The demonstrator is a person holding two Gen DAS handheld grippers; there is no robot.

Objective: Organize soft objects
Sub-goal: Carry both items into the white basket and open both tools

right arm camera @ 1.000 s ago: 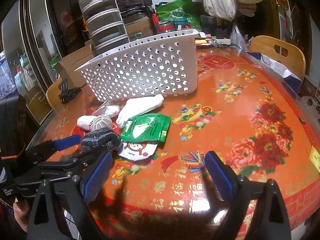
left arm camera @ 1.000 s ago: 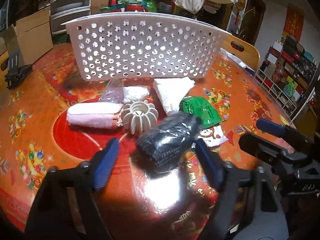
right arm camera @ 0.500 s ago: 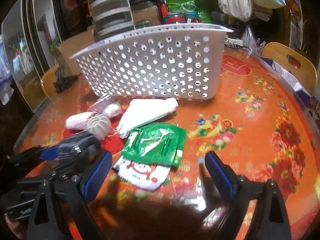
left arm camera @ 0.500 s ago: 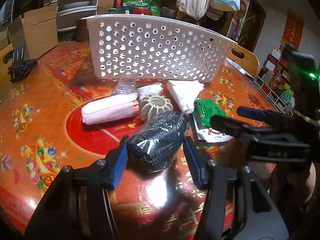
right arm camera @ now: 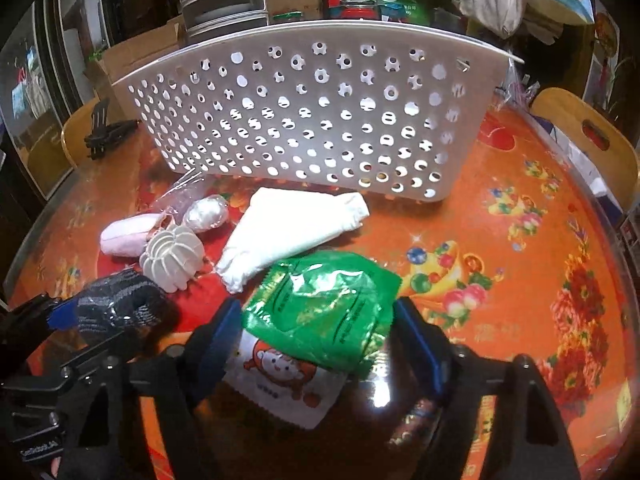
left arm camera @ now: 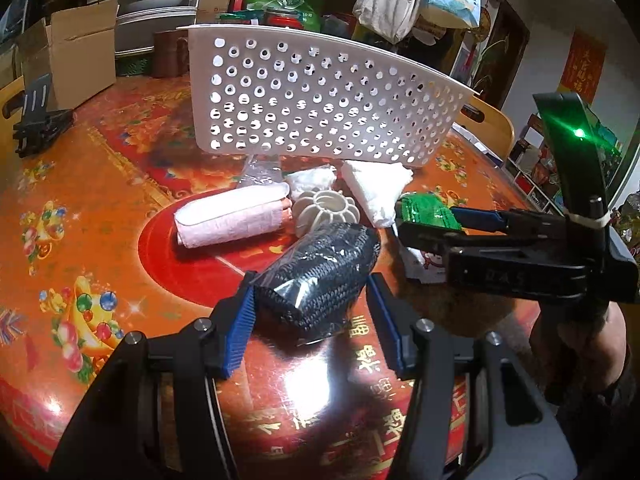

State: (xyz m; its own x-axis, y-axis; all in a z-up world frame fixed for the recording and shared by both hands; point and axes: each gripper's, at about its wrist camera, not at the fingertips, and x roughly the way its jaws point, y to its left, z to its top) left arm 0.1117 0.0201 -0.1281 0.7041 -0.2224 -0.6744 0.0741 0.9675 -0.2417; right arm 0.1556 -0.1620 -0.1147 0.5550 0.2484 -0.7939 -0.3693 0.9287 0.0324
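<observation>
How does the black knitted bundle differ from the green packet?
The black knitted bundle is thick, rolled and dark; the green packet is flat, crinkled and shiny. The bundle lies between the left tool's fingers, the packet between the right tool's. Both rest on the table, outside the white basket.

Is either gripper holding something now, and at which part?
Nothing is clearly held. The left gripper brackets the black bundle's near end; the right gripper brackets the green packet. Both lie on the table.
</observation>
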